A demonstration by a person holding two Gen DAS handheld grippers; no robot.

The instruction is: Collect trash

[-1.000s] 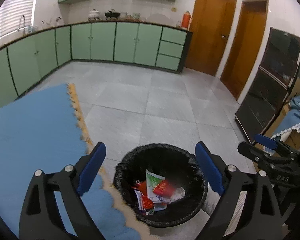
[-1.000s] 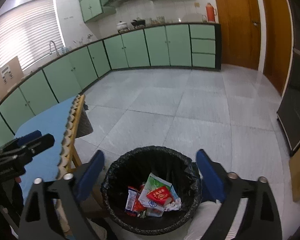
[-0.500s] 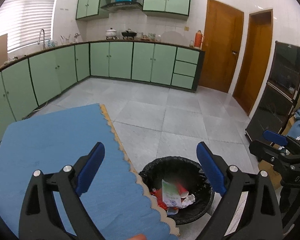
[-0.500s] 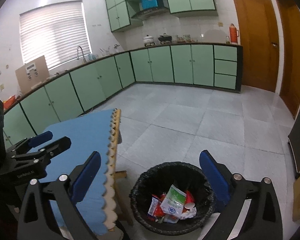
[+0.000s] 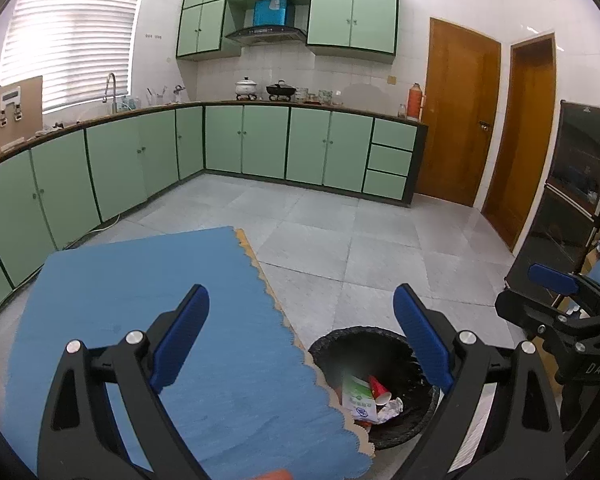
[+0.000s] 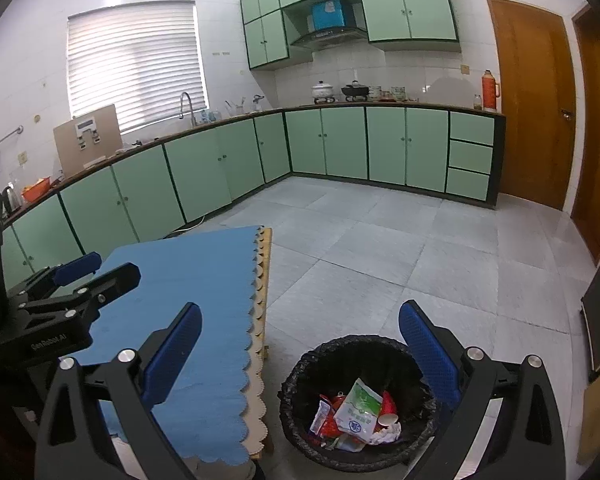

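While both the left gripper point(image 5: 301, 334) and right gripper point(image 6: 300, 350) gape empty, the bin point(image 6: 358, 402) sits lower centre, seemingly nearer the right.

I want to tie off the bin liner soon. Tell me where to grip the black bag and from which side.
Grip the crumpled black bag where it folds over the bin rim, coming from above with the right hand-held gripper. The ruffled edge stands proud there and offers a pinchable fold; the table probably crowds the other side.
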